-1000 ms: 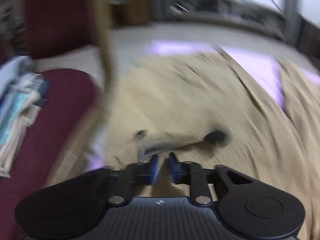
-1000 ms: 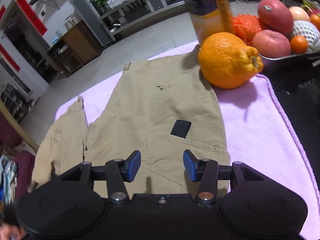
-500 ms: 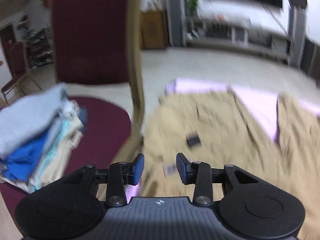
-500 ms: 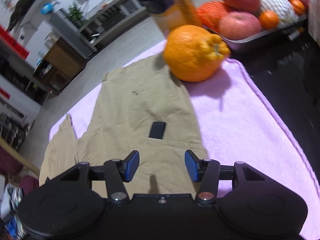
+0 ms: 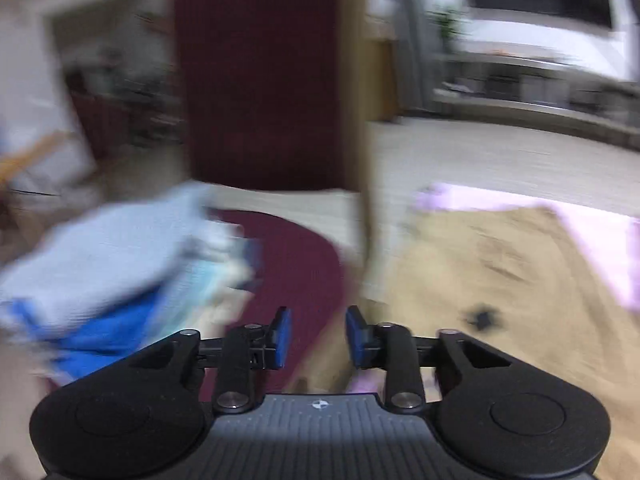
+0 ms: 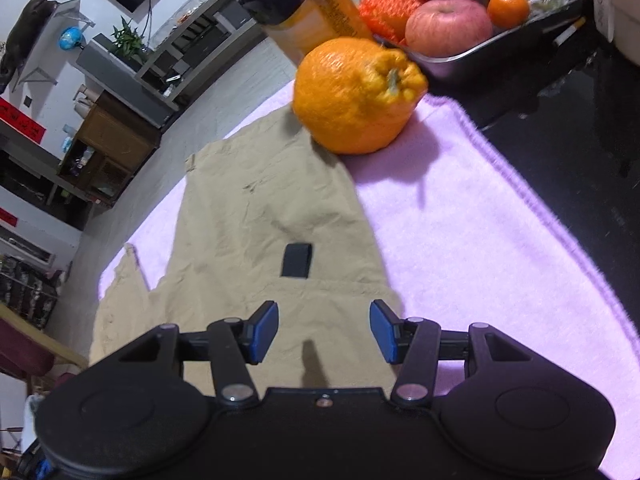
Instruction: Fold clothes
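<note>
Khaki garment (image 5: 500, 280) sits right of and ahead of your left gripper (image 5: 318, 334) in the left wrist view, spread flat on a pink towel (image 5: 600, 232). Jaws are closing, parted, nothing between the blue pads (image 5: 282, 334); through the gap you see only the maroon chair seat (image 5: 300, 264). Frame is motion-blurred, so cloth edges are soft. A stack of folded clothes (image 5: 112, 264) lies on that seat to the left. A chair post (image 5: 366, 200) stands between seat and garment, so it looks like something to clear if you swing back right.

Right wrist view: garment (image 6: 260, 220) lies directly ahead of and under your right gripper (image 6: 324, 332), long axis running away from you toward the far towel edge. Jaws apart, empty, hovering over the near hem by the garment's right edge. A black tab (image 6: 296, 260) sits just ahead on the cloth. A second khaki flap (image 6: 120, 300) lies to the left. Right hand looks nearer the cloth.

An orange (image 6: 356, 96) rests on the far right corner of the garment, probably pinning it. Fruit tray (image 6: 480, 56) and a bottle (image 6: 320, 0) behind it. Bare towel (image 6: 480, 240) to the right gives open room; the dark tabletop (image 6: 580, 140) starts beyond its border.
</note>
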Tool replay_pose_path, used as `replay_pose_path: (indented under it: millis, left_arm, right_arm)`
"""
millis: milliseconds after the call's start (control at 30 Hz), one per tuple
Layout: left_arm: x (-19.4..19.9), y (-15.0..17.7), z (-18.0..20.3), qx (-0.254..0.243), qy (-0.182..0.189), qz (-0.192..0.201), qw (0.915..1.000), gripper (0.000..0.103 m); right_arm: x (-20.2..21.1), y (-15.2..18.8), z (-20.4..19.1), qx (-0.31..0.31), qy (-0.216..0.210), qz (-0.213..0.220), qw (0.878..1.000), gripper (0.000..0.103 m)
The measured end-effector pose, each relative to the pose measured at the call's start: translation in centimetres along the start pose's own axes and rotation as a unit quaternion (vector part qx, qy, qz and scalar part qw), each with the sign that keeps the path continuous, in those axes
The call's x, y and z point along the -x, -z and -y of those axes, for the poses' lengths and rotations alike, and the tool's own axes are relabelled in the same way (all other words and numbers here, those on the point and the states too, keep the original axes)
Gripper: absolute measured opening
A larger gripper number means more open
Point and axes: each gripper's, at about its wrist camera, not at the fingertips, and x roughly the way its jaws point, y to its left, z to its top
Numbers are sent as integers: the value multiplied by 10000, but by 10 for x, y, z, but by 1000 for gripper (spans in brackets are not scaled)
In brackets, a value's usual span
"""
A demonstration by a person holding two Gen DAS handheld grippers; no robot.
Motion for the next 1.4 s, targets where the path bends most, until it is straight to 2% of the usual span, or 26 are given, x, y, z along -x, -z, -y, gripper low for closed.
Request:
replay_pose_path:
  millis: [33, 133, 200, 233, 300, 367, 467, 500, 567, 600, 700, 767, 867, 967, 1200, 1267, 1333, 1400]
  left_arm:
    - [-9, 2, -1, 56, 118, -192, 9997, 32]
    - [-34, 9, 2, 194, 275, -675, 9971, 16]
    - [-42, 13, 2, 306, 431, -879, 9947, 11]
    - [-42, 16, 1, 374, 580, -930, 9933, 5]
    - [-42, 19, -2, 431, 1111, -1003, 9878, 4]
    - [-42, 21, 0, 442, 1833, -1151, 9753, 3]
    - [-53, 24, 5, 483, 2684, -1634, 9481, 10]
    - [-53, 24, 6, 461, 2624, -1616, 9502, 10]
    - [-48, 19, 5, 385, 2314, -1399, 9620, 10]
    - [-46, 17, 2, 395, 2253, -1346, 9641, 10]
    - [-41, 11, -7, 441, 2112, -1209, 9689, 21]
    - [-32, 11, -9, 324, 2105, -1234, 9692, 35]
    - [-39, 12, -1, -125, 2001, -1448, 9689, 38]
    - [-41, 18, 4, -444, 1751, -1577, 9708, 32]
    - [-44, 29, 8, -782, 1737, -1648, 9678, 27]
    - [-41, 33, 12, -964, 1720, -1566, 9678, 2]
    - [-33, 36, 15, -1154, 1706, -1394, 9686, 2]
    - [-21, 37, 17, -1257, 1580, -1064, 9736, 1]
  right_arm:
    - [-2, 2, -2, 22, -32, -40, 10000, 49]
    - [-6, 6, -11, 190, -14, -94, 9998, 50]
    - [-7, 8, -16, 267, 1, -109, 9996, 50]
    - [-7, 9, -17, 288, 0, -117, 9995, 50]
    - [-8, 10, -18, 302, -8, -136, 9995, 50]
    - [-9, 10, -18, 305, -15, -164, 9994, 51]
    - [-10, 10, -18, 306, -12, -202, 9993, 53]
    - [-10, 11, -18, 319, -9, -211, 9993, 53]
    - [-10, 12, -19, 346, -4, -217, 9992, 54]
    - [-10, 12, -18, 353, -8, -218, 9991, 54]
    - [-10, 12, -18, 327, -53, -241, 9992, 55]
    - [-10, 12, -18, 319, -71, -255, 9991, 55]
    - [-11, 13, -20, 364, -57, -282, 9989, 55]
    - [-13, 15, -22, 443, -20, -306, 9985, 56]
    - [-14, 16, -25, 512, -10, -334, 9981, 57]
    - [-13, 16, -24, 511, -7, -337, 9981, 57]
    - [-14, 17, -25, 525, 4, -351, 9980, 57]
    - [-16, 18, -26, 569, 38, -382, 9976, 57]
